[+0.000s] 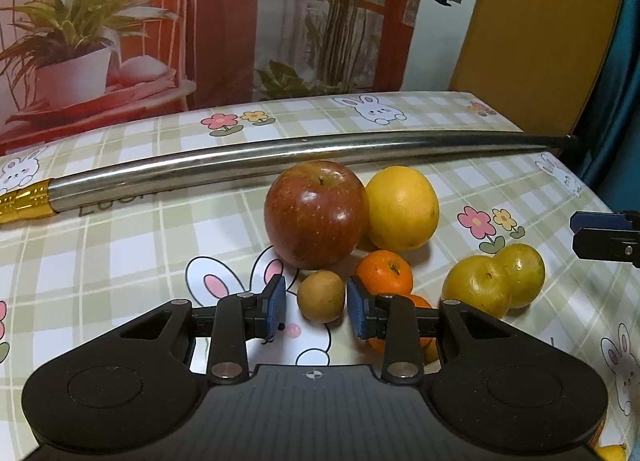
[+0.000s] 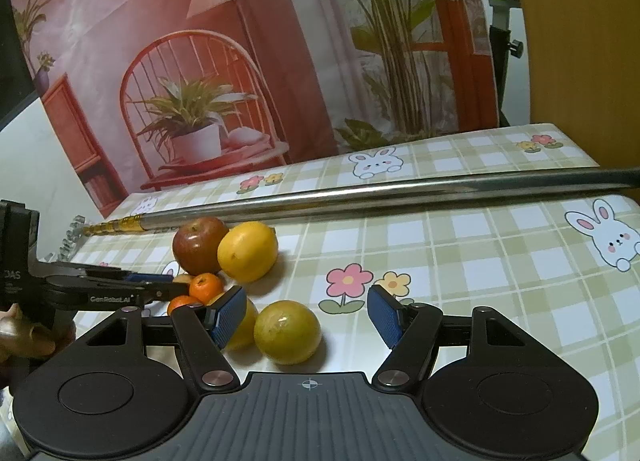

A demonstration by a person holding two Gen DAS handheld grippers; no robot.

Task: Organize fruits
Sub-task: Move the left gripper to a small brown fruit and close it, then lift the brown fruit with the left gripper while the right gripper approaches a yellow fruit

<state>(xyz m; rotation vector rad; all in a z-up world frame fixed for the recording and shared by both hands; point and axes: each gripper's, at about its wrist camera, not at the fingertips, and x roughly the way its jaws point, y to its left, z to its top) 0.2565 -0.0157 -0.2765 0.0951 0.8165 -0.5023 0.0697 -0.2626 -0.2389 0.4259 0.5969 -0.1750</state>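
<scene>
Left claw [image 1: 316, 311] sits low over the checked bunny-print tabletop [image 1: 132, 245] with its blue pads flanking a small round brownish-green fruit [image 1: 321, 296], gaps visible on both sides, so released, nothing gripped. Right claw [image 2: 306, 315] also released, jaws wide apart, with a round yellow-green citrus fruit [image 2: 287, 332] on the tabletop between them, closer to its left pad, touching neither. Rest of the pile lies just beyond: big red apple [image 1: 316, 213] touching a large yellow orange [image 1: 402, 208], small orange tangerine [image 1: 384, 272] in front, long steel rod [image 1: 280, 159] with gold tip across the back.
</scene>
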